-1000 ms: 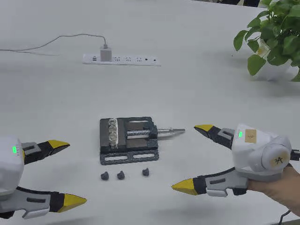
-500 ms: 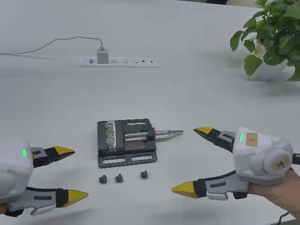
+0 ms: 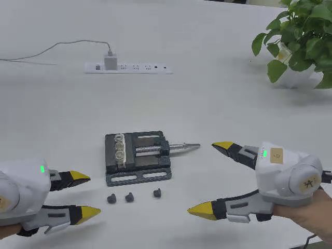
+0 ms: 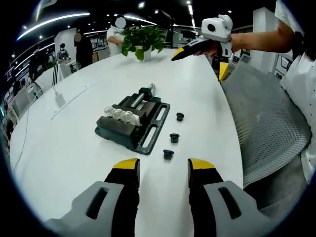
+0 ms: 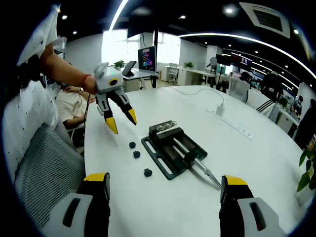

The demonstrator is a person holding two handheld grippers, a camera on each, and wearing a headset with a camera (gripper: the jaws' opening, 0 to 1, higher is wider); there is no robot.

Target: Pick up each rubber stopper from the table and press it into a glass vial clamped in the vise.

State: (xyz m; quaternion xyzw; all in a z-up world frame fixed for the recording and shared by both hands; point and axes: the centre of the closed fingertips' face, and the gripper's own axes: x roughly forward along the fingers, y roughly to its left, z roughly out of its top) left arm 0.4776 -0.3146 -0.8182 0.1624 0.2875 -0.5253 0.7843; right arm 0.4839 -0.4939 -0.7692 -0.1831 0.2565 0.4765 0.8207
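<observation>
A black vise (image 3: 137, 158) sits mid-table with three clear glass vials (image 3: 120, 150) clamped upright at its left end; the vials (image 4: 121, 114) are unstoppered. Three dark rubber stoppers lie in a row just in front of the vise: left (image 3: 111, 198), middle (image 3: 129, 197), right (image 3: 156, 193). My left gripper (image 3: 89, 194) hovers open a little left of the row, holding nothing; in its own view its tips (image 4: 164, 165) point at the nearest stopper (image 4: 168, 154). My right gripper (image 3: 203, 178) hangs wide open and holding nothing to the right of the vise (image 5: 173, 145).
A white power strip (image 3: 127, 67) with a plugged charger and cable lies at the back. A potted plant (image 3: 301, 41) stands at the back right. The vise's screw handle (image 3: 184, 147) sticks out to the right. A mesh chair (image 4: 266, 123) is beside the table edge.
My left gripper has moved right and slightly up, toward the stoppers, and its jaws have narrowed while staying open. The right gripper has barely shifted.
</observation>
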